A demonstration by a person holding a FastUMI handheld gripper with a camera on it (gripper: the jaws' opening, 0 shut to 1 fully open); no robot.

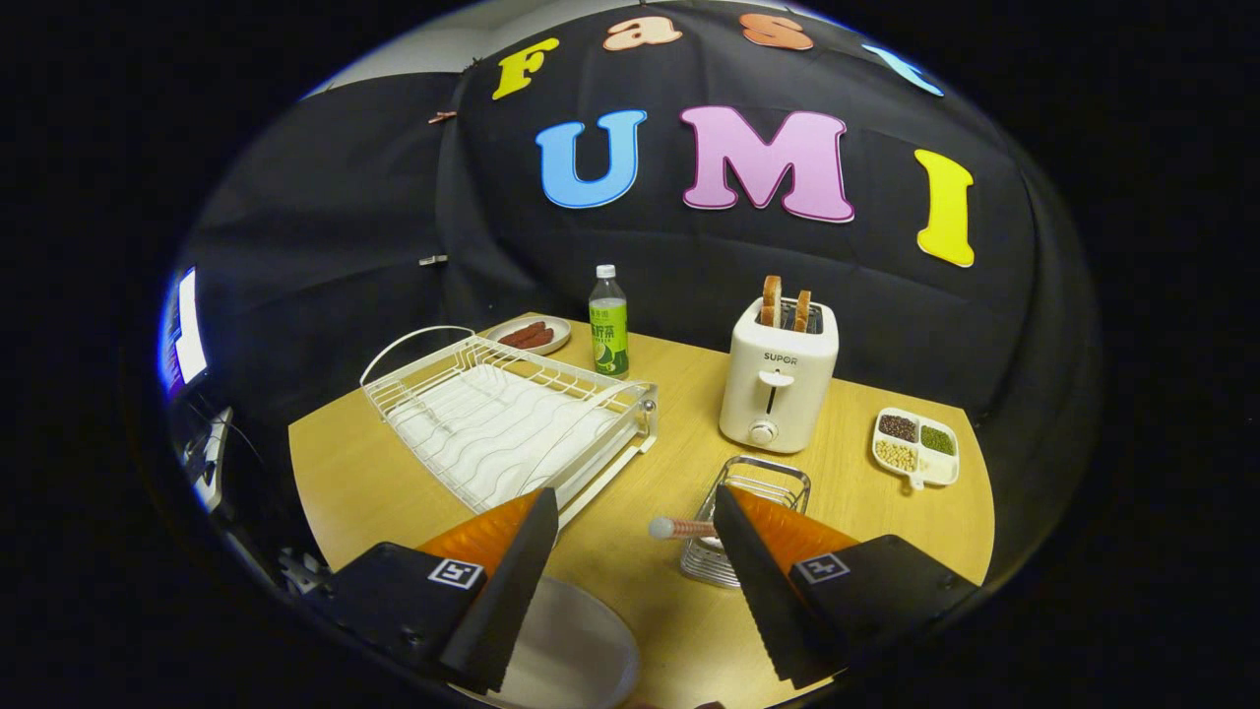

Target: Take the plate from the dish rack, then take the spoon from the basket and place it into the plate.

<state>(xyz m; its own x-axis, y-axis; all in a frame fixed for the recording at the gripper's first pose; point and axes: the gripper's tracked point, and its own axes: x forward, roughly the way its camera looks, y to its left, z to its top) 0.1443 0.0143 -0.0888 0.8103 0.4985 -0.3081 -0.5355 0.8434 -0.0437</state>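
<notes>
Hovering above the wooden table (640, 551), the gripper (635, 502) has its two black, ridged fingers (512, 581) spread wide with nothing between them but bare tabletop. Taking the wire basket (753, 492) as the landmark: it stands on the table right at the right finger, which hides part of its near side, and the spoon (679, 529) sticks out of it with its brownish handle and rounded end pointing toward the gap between the fingers, apart from both of them. The white plate (576, 645) lies flat on the table nearer than the basket and to its left, partly under the left finger. The white dish rack (502, 414) sits left of the basket and a little farther back, its slots holding no dish. Just behind the basket stands a white toaster (778, 379) with two slices of toast (785, 300) poking up from its slots. To the basket's right lies a small divided tray of grains (915, 448). Well behind the basket and beyond the rack are a green drink bottle (608, 325) and a small dish of sausages (530, 335).
</notes>
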